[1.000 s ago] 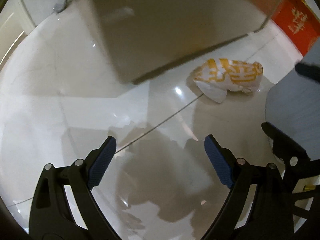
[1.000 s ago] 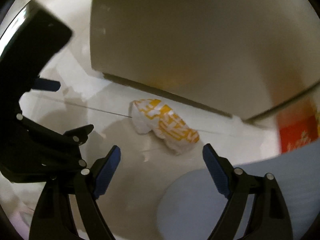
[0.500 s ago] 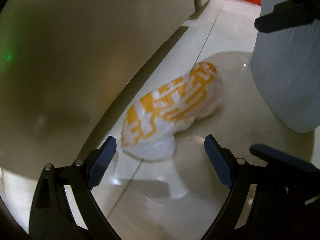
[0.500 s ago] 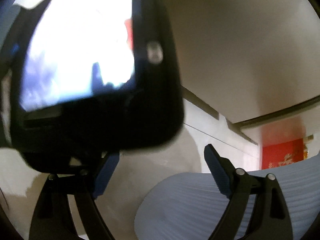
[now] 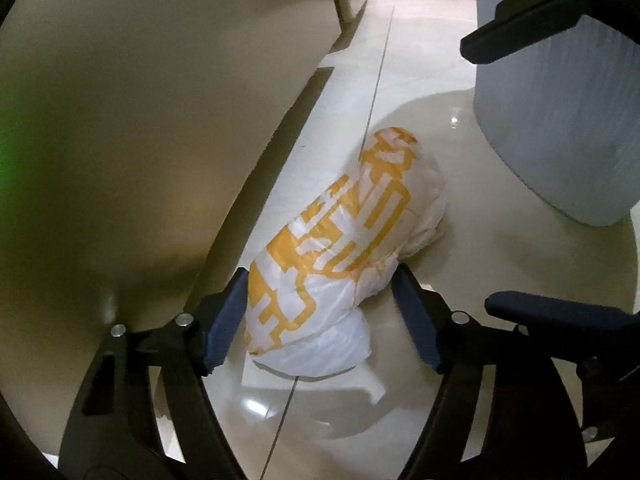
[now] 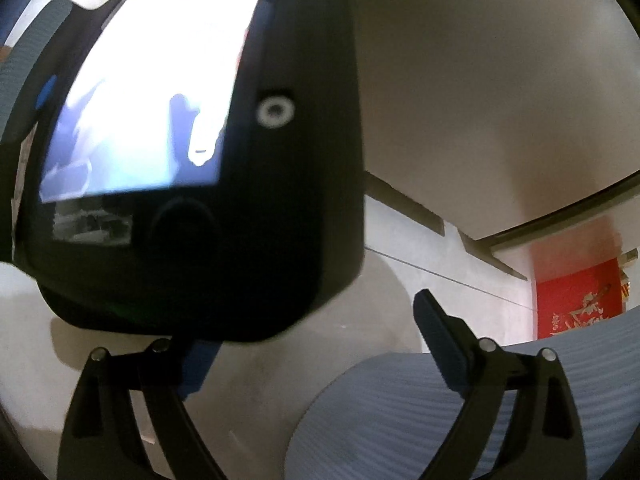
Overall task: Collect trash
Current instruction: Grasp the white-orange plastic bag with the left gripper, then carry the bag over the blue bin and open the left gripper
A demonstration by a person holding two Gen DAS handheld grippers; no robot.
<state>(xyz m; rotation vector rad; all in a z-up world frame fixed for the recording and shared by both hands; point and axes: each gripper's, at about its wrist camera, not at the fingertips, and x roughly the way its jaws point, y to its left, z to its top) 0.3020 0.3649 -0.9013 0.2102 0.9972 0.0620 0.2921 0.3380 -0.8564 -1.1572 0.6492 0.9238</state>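
Observation:
A white plastic bag (image 5: 340, 256) with orange print lies on the glossy floor, stuffed and knotted. My left gripper (image 5: 320, 300) points down over its near end, and its jaws are closing on it. The left pad lies against the bag's side and the right pad's tip touches it. A pale blue ribbed bin (image 5: 560, 120) stands just right of the bag. My right gripper (image 6: 316, 340) hangs over the bin (image 6: 400, 420); its jaws are opening with nothing between them. The left gripper's black body (image 6: 200, 160) hides the bag in the right wrist view.
A beige cabinet side (image 5: 140, 120) rises along the left of the bag, leaving a narrow strip of floor. A red panel with gold lettering (image 6: 576, 300) stands at the back. The right gripper's fingers (image 5: 560, 316) cross the left wrist view beside the bin.
The left gripper swung over to the bag and rolled, then came down on it, and its jaws narrowed around the near end. The right gripper shifted over the bin, its view now blocked.

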